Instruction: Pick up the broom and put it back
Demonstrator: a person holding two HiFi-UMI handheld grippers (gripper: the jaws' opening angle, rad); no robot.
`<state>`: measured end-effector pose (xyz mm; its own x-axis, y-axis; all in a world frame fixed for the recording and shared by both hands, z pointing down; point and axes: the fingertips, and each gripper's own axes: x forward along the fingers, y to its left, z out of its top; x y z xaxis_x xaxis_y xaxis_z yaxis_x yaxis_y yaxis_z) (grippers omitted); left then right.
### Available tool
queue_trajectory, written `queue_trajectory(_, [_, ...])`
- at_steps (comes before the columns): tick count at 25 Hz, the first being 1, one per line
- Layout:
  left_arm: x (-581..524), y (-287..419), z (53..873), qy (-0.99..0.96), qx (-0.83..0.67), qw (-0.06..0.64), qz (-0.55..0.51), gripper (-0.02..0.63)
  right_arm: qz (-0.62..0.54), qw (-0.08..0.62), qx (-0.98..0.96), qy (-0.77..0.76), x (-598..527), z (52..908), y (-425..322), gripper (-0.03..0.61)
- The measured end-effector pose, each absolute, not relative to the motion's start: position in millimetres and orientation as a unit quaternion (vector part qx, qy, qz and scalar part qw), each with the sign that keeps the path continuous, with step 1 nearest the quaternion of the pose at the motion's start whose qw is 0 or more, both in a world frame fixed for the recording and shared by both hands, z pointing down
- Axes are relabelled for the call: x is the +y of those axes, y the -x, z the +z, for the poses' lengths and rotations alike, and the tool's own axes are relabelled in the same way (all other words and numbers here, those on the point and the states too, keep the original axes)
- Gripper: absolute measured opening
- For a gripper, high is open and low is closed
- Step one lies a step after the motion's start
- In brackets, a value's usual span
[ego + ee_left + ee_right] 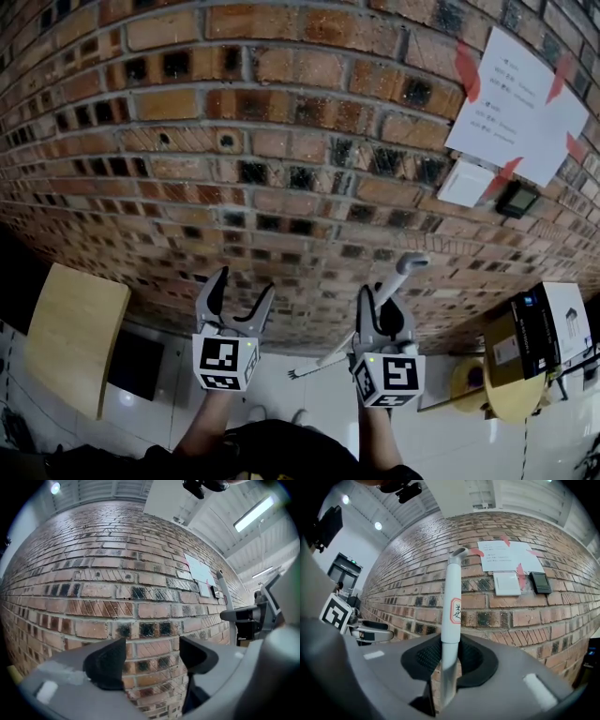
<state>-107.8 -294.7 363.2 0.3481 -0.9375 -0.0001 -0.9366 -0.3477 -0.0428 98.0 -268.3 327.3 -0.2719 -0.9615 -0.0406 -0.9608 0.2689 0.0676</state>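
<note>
The broom has a white handle with a curved grey tip; it slants from the wall down to its bristle end near the white floor. My right gripper is shut on the handle's upper part. In the right gripper view the handle stands upright between the black pads, which press on it. My left gripper is held level to the left of the broom, open, with only brick wall showing between its fingers. The left gripper view shows the handle off to the right.
A brick wall fills the front. Taped papers, a white switch and a small black device hang on it at the right. A wooden panel stands at the left; boxes stand at the right.
</note>
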Motion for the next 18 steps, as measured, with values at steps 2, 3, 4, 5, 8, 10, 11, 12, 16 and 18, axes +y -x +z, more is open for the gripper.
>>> queue_trajectory(2, [-294,100,362,0.827,0.562,0.019,-0.011,0.359,-0.036,0.005,-0.792,-0.610,-265,329,-104,0.084])
queue_trajectory(3, [-295,95,362,0.830,0.557,0.019,-0.011,0.359,-0.034,0.005,-0.788,-0.614,-263,331,-108,0.084])
queue_trajectory(4, [-295,89,362,0.835,0.550,0.019,-0.012,0.359,-0.030,0.004,-0.784,-0.619,-261,332,-113,0.084])
queue_trajectory(5, [-295,82,363,0.840,0.542,0.019,-0.013,0.359,-0.026,0.004,-0.780,-0.625,-259,334,-118,0.084])
queue_trajectory(8, [-295,55,364,0.857,0.514,0.019,-0.015,0.359,-0.012,0.002,-0.769,-0.640,-249,343,-140,0.084])
queue_trajectory(10, [-294,34,366,0.869,0.493,0.020,-0.019,0.359,-0.003,-0.001,-0.760,-0.650,-241,348,-157,0.084])
queue_trajectory(11, [-294,23,367,0.875,0.483,0.023,-0.022,0.359,0.004,-0.004,-0.756,-0.655,-237,351,-165,0.084])
queue_trajectory(12, [-293,12,368,0.881,0.472,0.027,-0.025,0.359,0.014,-0.009,-0.753,-0.658,-232,354,-173,0.084])
queue_trajectory(16, [-281,-33,371,0.902,0.428,0.043,-0.029,0.336,0.041,-0.022,-0.744,-0.667,-213,362,-199,0.084])
queue_trajectory(18, [-275,-56,376,0.915,0.401,0.040,-0.034,0.336,0.039,-0.020,-0.734,-0.677,-206,365,-211,0.084])
